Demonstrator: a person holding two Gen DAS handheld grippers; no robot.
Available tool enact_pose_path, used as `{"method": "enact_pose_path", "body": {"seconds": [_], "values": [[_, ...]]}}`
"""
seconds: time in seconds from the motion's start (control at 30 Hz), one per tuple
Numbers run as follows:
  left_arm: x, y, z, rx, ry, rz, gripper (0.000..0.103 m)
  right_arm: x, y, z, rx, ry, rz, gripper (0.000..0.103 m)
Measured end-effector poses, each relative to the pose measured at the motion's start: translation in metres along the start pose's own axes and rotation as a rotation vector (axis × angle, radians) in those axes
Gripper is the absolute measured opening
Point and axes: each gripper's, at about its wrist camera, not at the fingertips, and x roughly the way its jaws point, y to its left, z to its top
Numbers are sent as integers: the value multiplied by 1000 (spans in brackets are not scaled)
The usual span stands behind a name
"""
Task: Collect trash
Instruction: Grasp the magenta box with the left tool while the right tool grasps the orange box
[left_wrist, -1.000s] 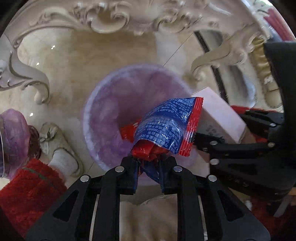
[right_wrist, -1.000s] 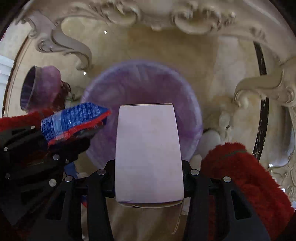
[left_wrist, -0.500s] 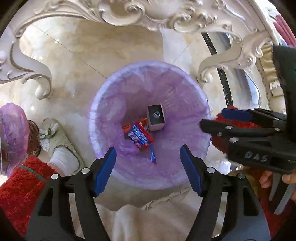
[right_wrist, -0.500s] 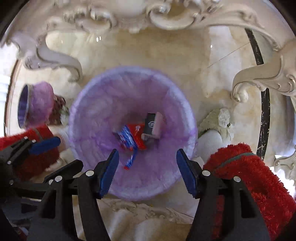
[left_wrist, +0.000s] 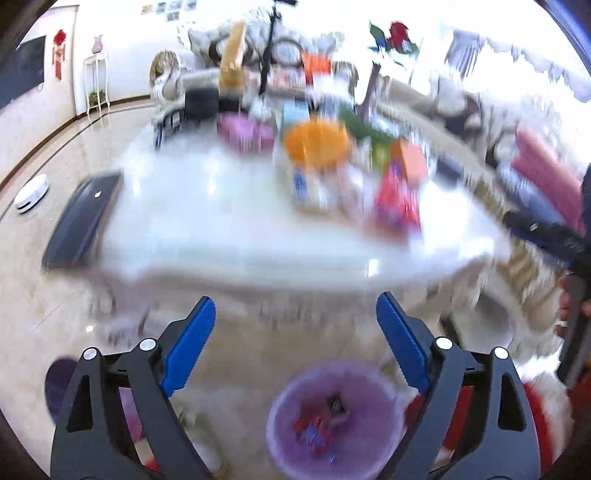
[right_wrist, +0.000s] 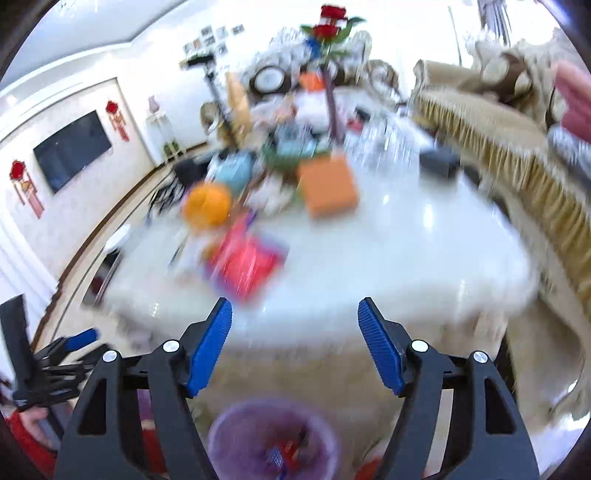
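Both views are blurred by motion. A purple-lined trash bin (left_wrist: 334, 417) (right_wrist: 273, 439) stands on the floor low in each view, with a red-and-blue wrapper (left_wrist: 314, 434) and a small dark box (left_wrist: 338, 404) inside. My left gripper (left_wrist: 295, 317) is high above the bin, its jaws opening and nothing between them. My right gripper (right_wrist: 294, 319) is likewise raised, its jaws opening and empty. A red-and-blue packet (left_wrist: 397, 201) (right_wrist: 245, 264) lies on the white table (left_wrist: 229, 221) (right_wrist: 406, 251) ahead. The other gripper shows at each view's edge (left_wrist: 543, 232) (right_wrist: 62, 354).
The table holds an orange bowl (left_wrist: 317, 142) (right_wrist: 207, 205), an orange box (right_wrist: 328, 184), a purple box (left_wrist: 243, 133), a laptop (left_wrist: 81, 219) and other clutter. A fringed sofa (right_wrist: 517, 155) lies to the right. A red fuzzy sleeve (left_wrist: 539, 424) is near the bin.
Both grippers let go of the wrapper and the pale box, which dropped into the bin. Both then rose and tilted up, so the table top has come into view, with the jaws spread wider.
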Motion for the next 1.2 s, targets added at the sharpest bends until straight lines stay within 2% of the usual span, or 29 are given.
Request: {"method": "enact_pose_path", "body": {"seconds": [0.13, 0.23, 0.4, 0.57, 0.7, 0.87, 0.97, 1.07, 1.2], "values": [[17, 10, 59, -20, -57, -27, 87, 50, -13, 58, -33, -4, -48, 66], [42, 21, 102, -29, -66, -22, 87, 87, -18, 80, -45, 19, -49, 66], [97, 36, 153, -36, -9, 21, 87, 132, -25, 100, -95, 56, -65, 66], [145, 50, 188, -122, 56, 27, 87, 159, -30, 105, -112, 84, -83, 66], [172, 47, 199, -98, 89, 64, 87, 171, -28, 106, -127, 87, -68, 67], [198, 42, 205, -92, 122, 96, 87, 172, -18, 107, -172, 76, -90, 67], [210, 40, 208, -104, 136, 155, 87, 175, -16, 108, -148, 78, -88, 67], [218, 41, 211, -117, 143, 196, 87, 172, -13, 107, -105, 83, -46, 67], [233, 39, 213, -101, 182, 254, 87, 175, -7, 103, -125, 90, -84, 67]]}}
